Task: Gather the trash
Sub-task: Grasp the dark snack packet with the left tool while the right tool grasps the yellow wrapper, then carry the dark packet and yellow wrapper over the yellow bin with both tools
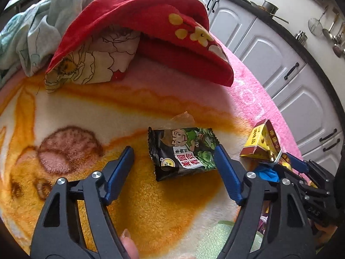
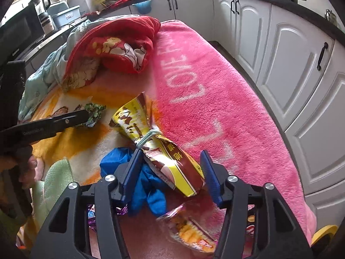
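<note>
A: Where's the snack wrapper from the left gripper?

B: Flat on the blanket, at twelve o'clock between the half-wide fingers, untouched, long axis one to seven.

A: The right gripper?

B: Half-wide, straddling the tied yellow bag.

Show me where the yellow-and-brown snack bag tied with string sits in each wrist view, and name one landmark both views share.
Left wrist view: the yellow-and-brown snack bag lies at the right edge, beyond the left hand-held gripper, with the right hand-held gripper over it.
Right wrist view: it lies centre frame, running down between the right hand-held gripper's open fingers.
Shared landmark: the red pillow at the top of the blanket.
</note>
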Demonstrator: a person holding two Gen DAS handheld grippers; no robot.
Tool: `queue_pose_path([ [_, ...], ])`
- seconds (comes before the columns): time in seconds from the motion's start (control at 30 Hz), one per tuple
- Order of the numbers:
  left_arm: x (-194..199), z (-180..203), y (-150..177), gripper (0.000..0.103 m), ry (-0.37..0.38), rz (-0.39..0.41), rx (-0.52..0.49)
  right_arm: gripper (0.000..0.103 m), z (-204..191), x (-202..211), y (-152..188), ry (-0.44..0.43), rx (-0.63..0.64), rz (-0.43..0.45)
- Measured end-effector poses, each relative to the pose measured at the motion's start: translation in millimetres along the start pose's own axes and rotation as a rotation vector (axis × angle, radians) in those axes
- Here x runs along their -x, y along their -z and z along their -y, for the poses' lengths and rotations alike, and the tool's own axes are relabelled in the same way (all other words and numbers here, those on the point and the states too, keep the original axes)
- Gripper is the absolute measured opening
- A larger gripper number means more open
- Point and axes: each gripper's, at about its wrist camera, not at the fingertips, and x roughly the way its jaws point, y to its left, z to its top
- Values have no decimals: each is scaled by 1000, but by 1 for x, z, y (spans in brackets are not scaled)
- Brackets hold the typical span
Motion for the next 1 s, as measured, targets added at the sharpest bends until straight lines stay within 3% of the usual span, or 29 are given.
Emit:
queue_pose_path([
  [0.17, -1, 3, 2, 50, -28, 2, -36, 50, 2, 2, 7, -8, -18, 9],
  [0.23, 0, 4, 5, 37, -30, 7, -48, 50, 2, 4, 10, -11, -19, 4],
  [0.37, 4, 2, 9, 29, -3, 12, -62, 48, 2, 10, 13, -8, -25, -24],
  [0.4, 6, 2, 11, 20, 9, 14, -65, 47, 2, 11, 14, -9, -30, -28],
  [0.53, 19, 3, 17, 9, 53, 31, -66, 44, 0, 21, 21, -15, -32, -4],
  [0.8, 66, 7, 35, 8, 117, 130, -61, 40, 5, 44, 34, -60, -97, 78],
  [0.9, 83, 15, 43, 8, 148, 167, -66, 29, 7, 57, 37, -82, -116, 123],
  [1.0, 93, 19, 52, 8, 168, 178, -83, 29, 5, 64, 39, -89, -111, 128],
])
